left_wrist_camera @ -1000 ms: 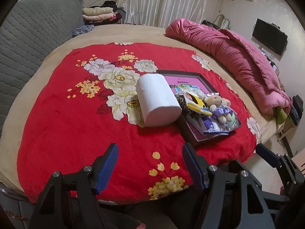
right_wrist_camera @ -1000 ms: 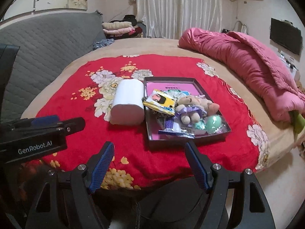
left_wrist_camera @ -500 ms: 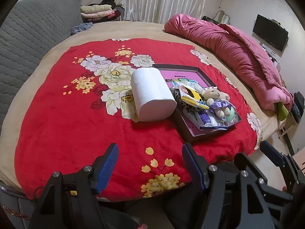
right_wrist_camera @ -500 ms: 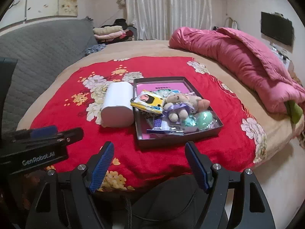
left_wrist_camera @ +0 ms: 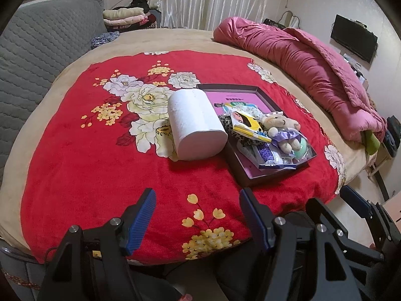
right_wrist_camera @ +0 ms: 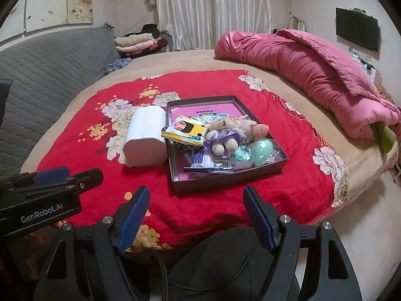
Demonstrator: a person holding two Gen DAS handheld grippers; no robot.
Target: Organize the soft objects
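Both grippers hover at the bed's near edge, jaws wide and empty.

Left gripper [left_wrist_camera: 196, 215] and right gripper [right_wrist_camera: 195, 217] sit low in frame, nothing between their blue pads. At centre, the white paper roll [left_wrist_camera: 196, 125] lies on the red floral blanket [left_wrist_camera: 100, 165], touching the dark tray [right_wrist_camera: 225, 181] holding a plush bear [right_wrist_camera: 224, 135] and packets.

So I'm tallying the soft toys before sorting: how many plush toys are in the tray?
1 for certain: a plush bear in a purple dress, lying on the packets in the middle of the tray. Others may be hidden beneath the pile.
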